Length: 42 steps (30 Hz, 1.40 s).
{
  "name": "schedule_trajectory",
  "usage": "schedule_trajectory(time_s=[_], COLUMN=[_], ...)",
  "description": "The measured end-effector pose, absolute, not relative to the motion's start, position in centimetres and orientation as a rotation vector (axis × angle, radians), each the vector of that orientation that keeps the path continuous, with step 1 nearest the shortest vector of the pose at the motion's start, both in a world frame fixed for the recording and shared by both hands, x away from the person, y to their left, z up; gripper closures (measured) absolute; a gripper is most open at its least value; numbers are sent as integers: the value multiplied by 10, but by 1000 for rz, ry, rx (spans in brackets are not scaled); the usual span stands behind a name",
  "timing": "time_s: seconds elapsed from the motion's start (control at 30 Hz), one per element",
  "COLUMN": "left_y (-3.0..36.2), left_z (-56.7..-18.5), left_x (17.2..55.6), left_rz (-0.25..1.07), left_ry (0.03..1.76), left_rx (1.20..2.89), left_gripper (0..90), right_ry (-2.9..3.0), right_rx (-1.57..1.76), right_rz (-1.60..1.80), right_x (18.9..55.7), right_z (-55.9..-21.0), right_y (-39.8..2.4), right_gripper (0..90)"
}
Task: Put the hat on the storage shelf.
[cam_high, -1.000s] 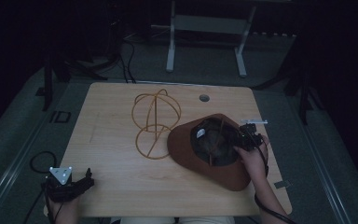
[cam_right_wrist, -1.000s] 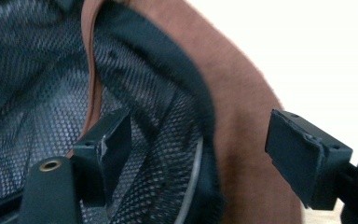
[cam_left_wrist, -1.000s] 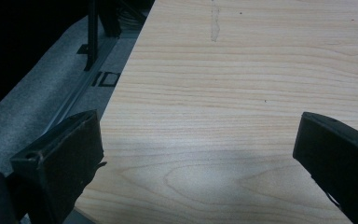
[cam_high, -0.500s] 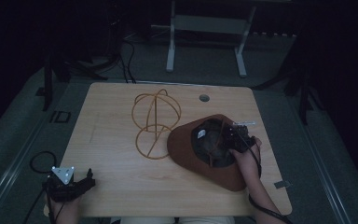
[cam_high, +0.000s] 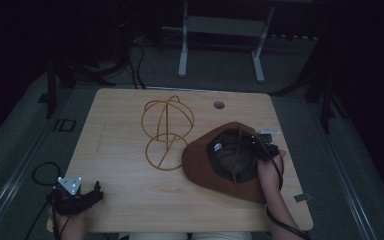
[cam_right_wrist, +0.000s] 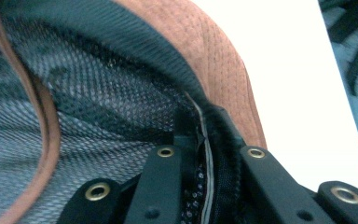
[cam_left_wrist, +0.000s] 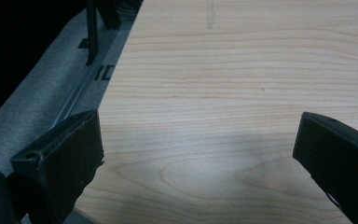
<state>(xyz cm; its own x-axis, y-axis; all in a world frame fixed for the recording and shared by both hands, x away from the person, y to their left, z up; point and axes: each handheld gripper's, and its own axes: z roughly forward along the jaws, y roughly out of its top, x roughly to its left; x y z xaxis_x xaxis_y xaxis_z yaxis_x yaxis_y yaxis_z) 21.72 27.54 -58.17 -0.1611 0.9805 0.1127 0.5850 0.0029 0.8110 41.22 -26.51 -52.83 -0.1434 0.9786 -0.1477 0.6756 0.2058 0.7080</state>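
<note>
High view: the brown hat (cam_high: 220,165) lies crown-down on the counter (cam_high: 120,200), just beside the wire hat stand (cam_high: 167,132), not yet on it. The right gripper (cam_high: 260,147) has just closed on its rim.

Left gripper view: the left gripper (cam_left_wrist: 196,154) idles, jaws spread over bare wood.

Right gripper view: the jaws pinch the hat's inner band; lifting remains.

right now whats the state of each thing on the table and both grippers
hat: upside down, lining up, on the table
wire hat stand: upright, bare, beside the hat
right gripper: jaws just closed, clamped on the hat's inner edge
left gripper: open, holding nothing, over bare table
</note>
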Motion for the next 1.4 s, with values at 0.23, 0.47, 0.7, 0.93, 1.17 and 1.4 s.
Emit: schedule_trajectory(time_s=[0.23,0.47,0.7,0.93,1.17,1.4], left_y=[265,236,207,179,143,102], left_z=[-571,-563,-555,-540,-526,-507], left_x=[222,228,233,237,245,252], left_rz=[1002,862,735,727,703,669], left_ry=[1722,1594,1446,1317,1194,1022], left_rx=[1709,1898,2052,2116,2152,2198], left_gripper=[22,41,60,69,93,131], right_ry=[1834,1814,1791,1768,1737,1742], right_rx=[1458,1405,1447,1461,1467,1471], right_rz=[959,1047,1097,1138,1178,1174], right_x=[391,378,373,367,360,355], right_z=[-485,-460,-452,-447,-443,-447], right_y=[-282,-283,-290,-298,-305,-307], right_gripper=[842,843,843,844,844,843])
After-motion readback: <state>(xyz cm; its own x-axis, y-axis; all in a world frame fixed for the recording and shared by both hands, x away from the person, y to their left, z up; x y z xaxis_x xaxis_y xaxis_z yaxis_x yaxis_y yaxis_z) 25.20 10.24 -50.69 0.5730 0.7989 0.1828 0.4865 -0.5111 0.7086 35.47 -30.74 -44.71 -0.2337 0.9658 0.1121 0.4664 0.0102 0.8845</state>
